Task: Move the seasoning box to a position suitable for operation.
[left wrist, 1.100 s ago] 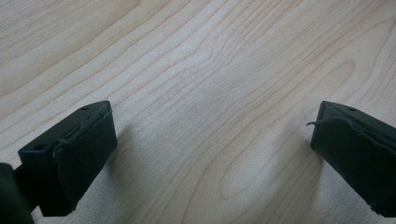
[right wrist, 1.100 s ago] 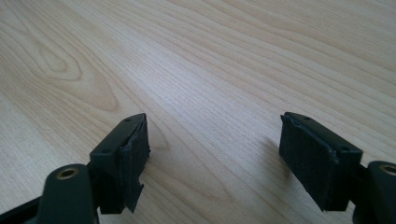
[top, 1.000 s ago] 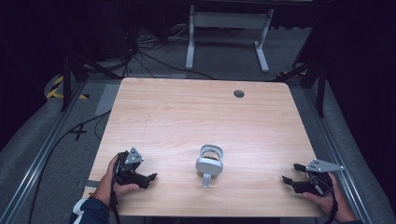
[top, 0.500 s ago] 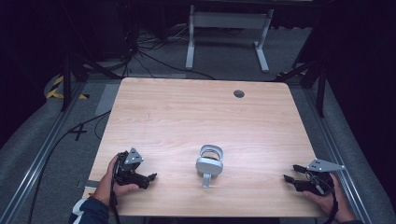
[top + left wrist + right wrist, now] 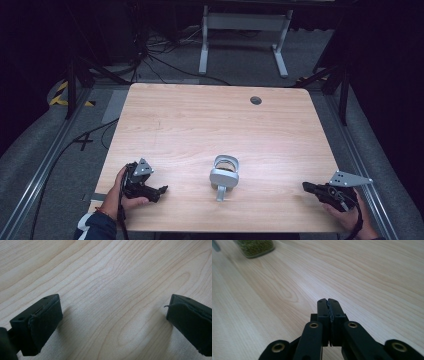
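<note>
While both my hands rest low at the near edge of the tabletop (image 5: 200, 120), my left gripper (image 5: 159, 190) sits close to the near left corner, held in my left hand (image 5: 122, 192), tips pointing toward the middle of the table. In the left gripper view its jaws stand spread wide, one at each side of the frame, with bare wood grain between them. The pads (image 5: 43, 325) look worn, and the right-side one has a frayed upper edge. The jaws hover just above or on the wood; I cannot tell which.

My right gripper (image 5: 306, 186) lies near the near right corner in my right hand (image 5: 350, 215), grey three-cornered plate on top, tips pointing left along the near edge. In the right gripper view (image 5: 328, 301) its jaws are pressed together with no gap and nothing between them.

Between the two grippers, a little right of the middle and near the near edge, lies a glass jar with a metal clamp lid (image 5: 223, 176). It is well apart from both grippers. From the high view it appears to lie on its side, with a grey bail or handle part toward the near edge; its exact posture I cannot tell. In the right gripper view the jar (image 5: 255, 247) shows blurred at the top left with greenish, grainy contents.

A small dark round grommet (image 5: 256, 100) sits near the far edge, right of centre. Beyond the table: grey floor, black cables (image 5: 165, 60), a white metal stand (image 5: 245, 30).
</note>
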{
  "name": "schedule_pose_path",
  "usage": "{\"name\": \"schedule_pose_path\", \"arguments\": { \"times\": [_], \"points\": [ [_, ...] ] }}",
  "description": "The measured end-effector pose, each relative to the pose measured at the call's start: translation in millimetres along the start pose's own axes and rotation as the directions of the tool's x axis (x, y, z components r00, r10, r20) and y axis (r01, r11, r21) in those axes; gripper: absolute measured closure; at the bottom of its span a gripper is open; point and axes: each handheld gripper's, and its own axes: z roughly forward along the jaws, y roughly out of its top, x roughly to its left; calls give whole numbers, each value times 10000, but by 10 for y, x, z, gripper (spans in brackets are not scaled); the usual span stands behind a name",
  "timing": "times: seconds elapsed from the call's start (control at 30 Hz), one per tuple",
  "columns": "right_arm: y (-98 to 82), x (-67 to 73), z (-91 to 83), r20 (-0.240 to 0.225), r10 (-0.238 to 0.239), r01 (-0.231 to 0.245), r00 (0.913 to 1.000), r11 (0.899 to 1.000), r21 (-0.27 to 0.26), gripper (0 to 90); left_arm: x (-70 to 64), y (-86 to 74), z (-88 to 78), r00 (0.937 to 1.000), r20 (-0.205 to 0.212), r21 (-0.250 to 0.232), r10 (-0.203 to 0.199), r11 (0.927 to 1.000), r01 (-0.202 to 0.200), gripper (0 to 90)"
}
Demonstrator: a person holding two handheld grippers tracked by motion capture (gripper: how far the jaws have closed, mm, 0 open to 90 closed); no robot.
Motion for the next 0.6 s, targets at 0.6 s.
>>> {"name": "schedule_pose_path", "arguments": {
  "times": [0.6],
  "points": [
    [513,556,82,-1162,-1559,1454,9809,9849,-942,897,-1,-1,0,10000,-5,-4,-5,10000,5,5]
  ]
}}
